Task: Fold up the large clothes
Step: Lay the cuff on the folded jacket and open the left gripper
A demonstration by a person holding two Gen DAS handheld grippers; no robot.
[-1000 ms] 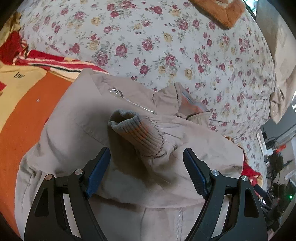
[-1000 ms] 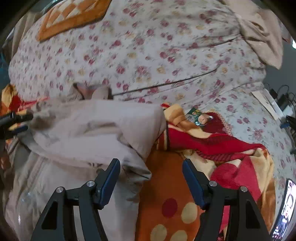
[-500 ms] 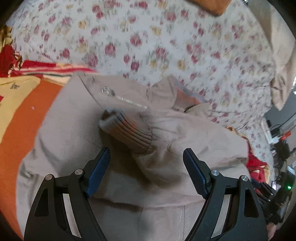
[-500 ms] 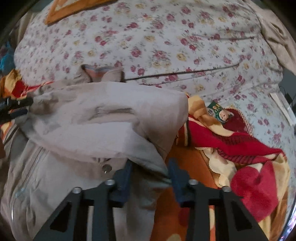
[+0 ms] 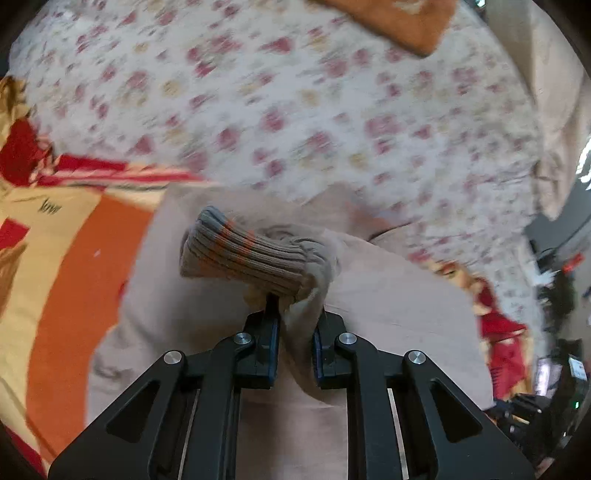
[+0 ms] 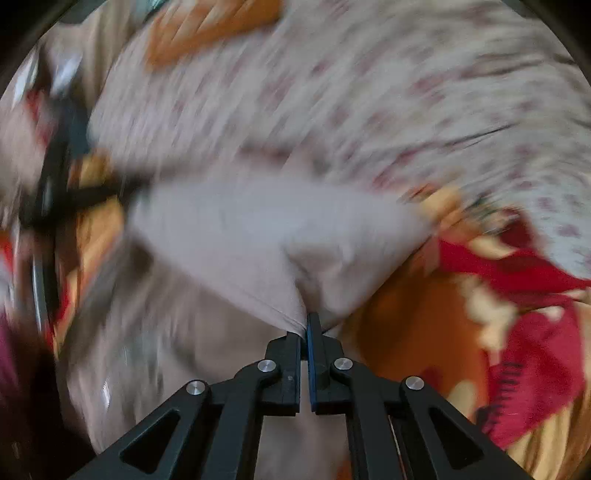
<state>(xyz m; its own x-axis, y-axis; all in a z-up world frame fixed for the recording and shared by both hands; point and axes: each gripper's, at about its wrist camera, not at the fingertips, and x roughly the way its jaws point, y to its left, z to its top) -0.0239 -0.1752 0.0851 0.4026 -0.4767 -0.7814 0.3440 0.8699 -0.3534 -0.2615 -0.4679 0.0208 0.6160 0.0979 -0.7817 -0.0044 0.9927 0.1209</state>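
Note:
A large beige jacket (image 5: 388,295) lies on the bed. Its sleeve ends in a ribbed grey-and-orange cuff (image 5: 240,254). My left gripper (image 5: 295,332) is shut on the sleeve just behind the cuff, which sticks out up and to the left. In the right wrist view the jacket (image 6: 258,229) is blurred by motion. My right gripper (image 6: 304,332) is shut on a fold of the jacket's fabric at its right side. The left gripper (image 6: 51,184) shows as a dark blur at the far left.
The jacket rests on an orange, yellow and red blanket (image 5: 66,266), which also shows in the right wrist view (image 6: 517,295). A floral bedspread (image 5: 295,110) covers the bed beyond. An orange cushion (image 5: 406,18) lies at the far edge. Cables and devices (image 5: 554,369) clutter the right.
Both grippers have closed on the jacket: the left on the sleeve behind the cuff, the right on the fabric fold. Both views are now blurred by motion and the cloth is lifted.

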